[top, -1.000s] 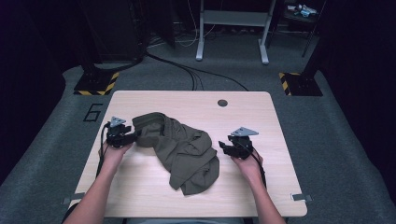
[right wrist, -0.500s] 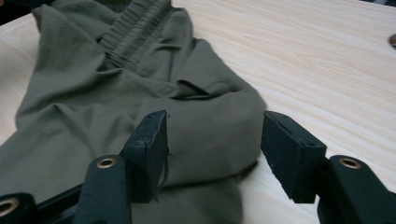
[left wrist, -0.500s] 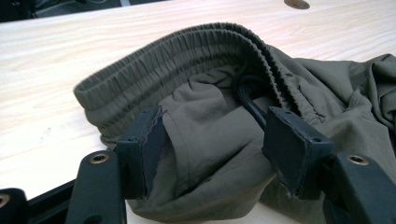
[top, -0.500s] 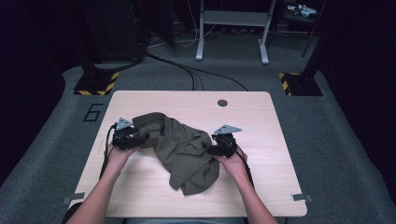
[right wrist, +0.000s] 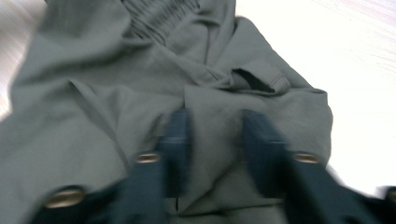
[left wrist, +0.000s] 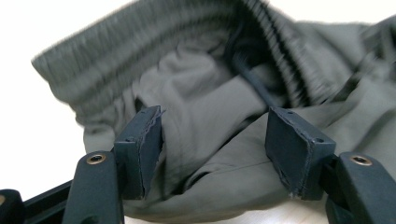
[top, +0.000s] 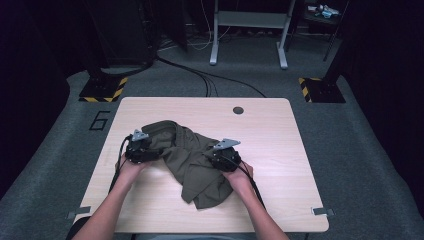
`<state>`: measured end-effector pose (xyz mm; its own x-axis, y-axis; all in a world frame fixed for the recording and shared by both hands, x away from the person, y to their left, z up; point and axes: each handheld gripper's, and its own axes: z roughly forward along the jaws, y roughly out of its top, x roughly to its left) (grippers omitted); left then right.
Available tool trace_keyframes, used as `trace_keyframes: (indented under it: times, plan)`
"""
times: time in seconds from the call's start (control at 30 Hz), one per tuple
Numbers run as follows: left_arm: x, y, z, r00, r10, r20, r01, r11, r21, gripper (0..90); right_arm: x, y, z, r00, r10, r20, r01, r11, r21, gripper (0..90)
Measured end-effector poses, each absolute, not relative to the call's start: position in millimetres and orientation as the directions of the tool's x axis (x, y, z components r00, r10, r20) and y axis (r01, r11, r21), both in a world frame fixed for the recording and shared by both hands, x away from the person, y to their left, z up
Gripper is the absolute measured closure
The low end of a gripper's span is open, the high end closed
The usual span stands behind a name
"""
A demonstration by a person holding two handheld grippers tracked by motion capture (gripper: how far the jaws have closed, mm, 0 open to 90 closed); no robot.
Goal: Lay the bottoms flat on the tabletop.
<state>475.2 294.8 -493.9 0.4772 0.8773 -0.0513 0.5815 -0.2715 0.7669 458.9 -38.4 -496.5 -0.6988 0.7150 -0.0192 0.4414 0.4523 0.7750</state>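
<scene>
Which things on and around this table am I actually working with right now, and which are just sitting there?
In the job:
olive garment
left gripper, jaws apart with cloth between them
right gripper, jaws just closing around a fold

Lying about:
table
round grommet
floor cables
striped floor plates

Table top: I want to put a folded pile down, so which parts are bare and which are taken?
Bare: the table's right part, from the olive garment to the right edge; the far strip by the round hole; the near left corner. Crowded: centre-left, where left gripper and right gripper work the garment.
</scene>
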Motion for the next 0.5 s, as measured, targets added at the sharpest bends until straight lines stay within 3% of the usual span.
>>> trace_keyframes:
  times: [0.07, 0.1, 0.5]
  plan:
    - [478, 296, -500, 0.47, 0.881, -0.048, 0.593, -0.275, 0.757, 36.4, 459, -40, -496, -0.699, 0.715, -0.034, 0.437, 0.464, 0.771, 85.0]
    - [479, 296, -502, 0.469, 0.882, -0.042, 0.597, -0.282, 0.751, 36.8, 459, -42, -495, -0.7, 0.714, -0.036, 0.433, 0.463, 0.774, 86.5]
    - [486, 306, -516, 0.463, 0.886, -0.029, 0.645, -0.315, 0.696, 37.0, 458, -92, -476, -0.663, 0.749, 0.015, 0.441, 0.374, 0.816, 86.8]
